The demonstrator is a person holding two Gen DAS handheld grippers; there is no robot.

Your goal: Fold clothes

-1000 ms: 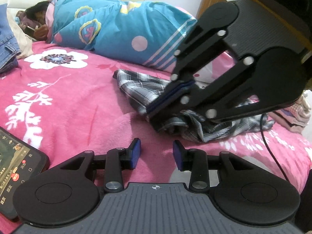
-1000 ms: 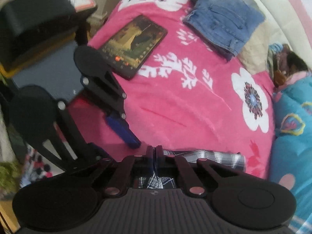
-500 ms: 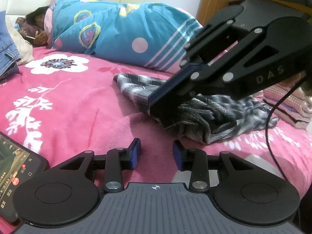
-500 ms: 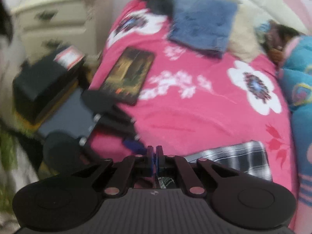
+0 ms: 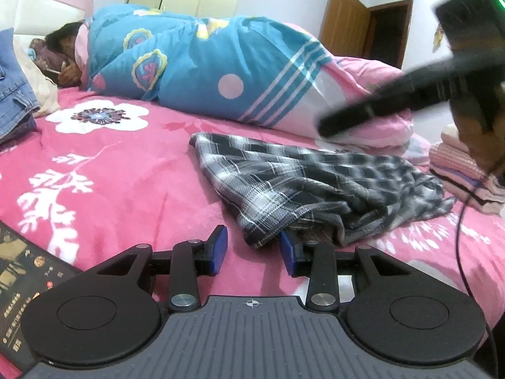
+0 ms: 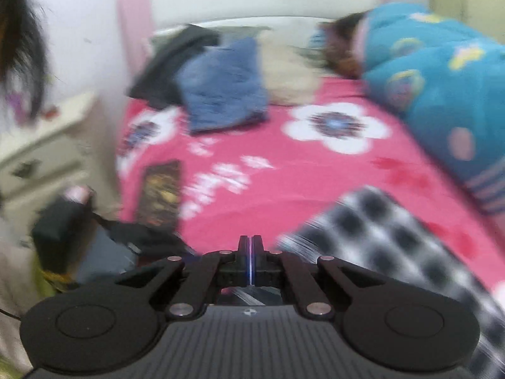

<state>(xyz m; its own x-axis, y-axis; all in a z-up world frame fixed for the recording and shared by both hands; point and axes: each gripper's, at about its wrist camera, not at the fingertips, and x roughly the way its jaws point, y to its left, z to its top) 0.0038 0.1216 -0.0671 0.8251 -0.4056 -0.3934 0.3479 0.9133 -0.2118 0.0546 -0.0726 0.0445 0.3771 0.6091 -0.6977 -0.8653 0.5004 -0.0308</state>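
Left wrist view: black-and-white plaid woven shirt [image 5: 315, 189], lying in a loose, partly doubled heap at centre right of the bed, its near hem corner just ahead of the left gripper [image 5: 252, 251]; whether this lie is a half-made fold or a garment merely dropped cannot be told. The left gripper rests low over the bedding, blue-padded fingers spread apart with nothing between them. The right gripper [image 5: 363, 115] shows as a blurred black bar raised above the far right of the shirt. Handling, as judged: light, limp, thin cloth that will drape and slide on itself; best taken at a hem corner or along a seam edge, where a pinch gathers one layer. Surface: soft pink fleece bedspread with white flower print [image 5: 110, 170], yielding, likely to drag on cloth. Also present: a person under a blue patterned quilt [image 5: 195, 69] at far centre, folded blue denim [image 5: 12, 101] at far left, a dark phone [image 5: 19, 271] at near left, a pink folded stack [image 5: 460, 164] at far right, a wooden door [image 5: 344, 22] behind. Right wrist view: heavily blurred. The right gripper's fingers are pressed together, no cloth discernible between them. Plaid shirt at near right, denim far centre, a white bedside cabinet [image 6: 41, 154] to the left.
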